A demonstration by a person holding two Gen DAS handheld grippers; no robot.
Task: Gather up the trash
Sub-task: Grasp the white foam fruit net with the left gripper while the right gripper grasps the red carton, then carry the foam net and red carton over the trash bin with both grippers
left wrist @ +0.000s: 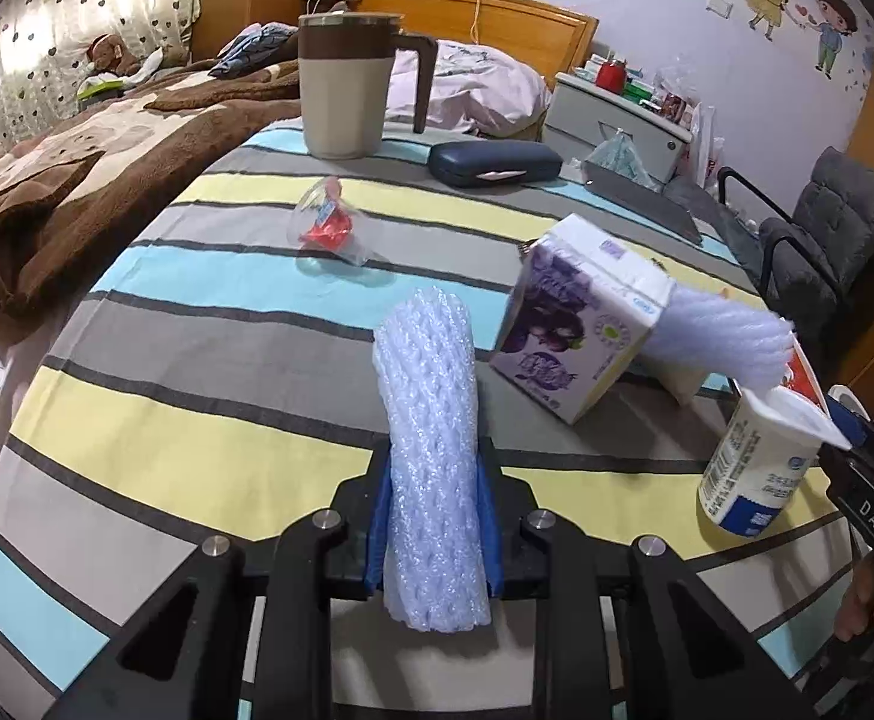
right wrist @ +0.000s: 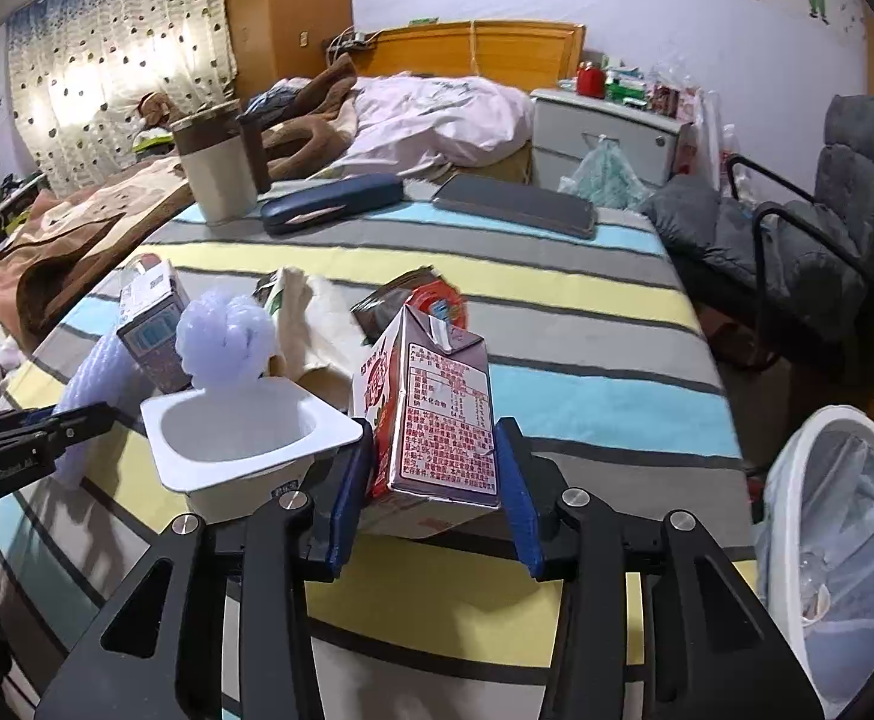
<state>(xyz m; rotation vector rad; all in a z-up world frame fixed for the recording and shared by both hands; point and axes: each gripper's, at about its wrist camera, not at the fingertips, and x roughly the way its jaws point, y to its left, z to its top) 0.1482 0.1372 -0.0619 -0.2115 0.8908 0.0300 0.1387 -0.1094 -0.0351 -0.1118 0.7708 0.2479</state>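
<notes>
Carton (right wrist: 437, 414) clamped in right gripper (right wrist: 434, 480), foam sleeve (left wrist: 431, 468) clamped in left gripper (left wrist: 434, 510), both just above the striped table (right wrist: 587, 396); carry each clear of the yogurt cup (right wrist: 245, 444) beside the carton, release only over the lined bin (right wrist: 839, 546) right of table.

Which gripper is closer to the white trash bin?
Right. The right gripper, holding a milk carton, is just beside the trash bin. The left gripper, holding foam netting, is farther away.
</notes>
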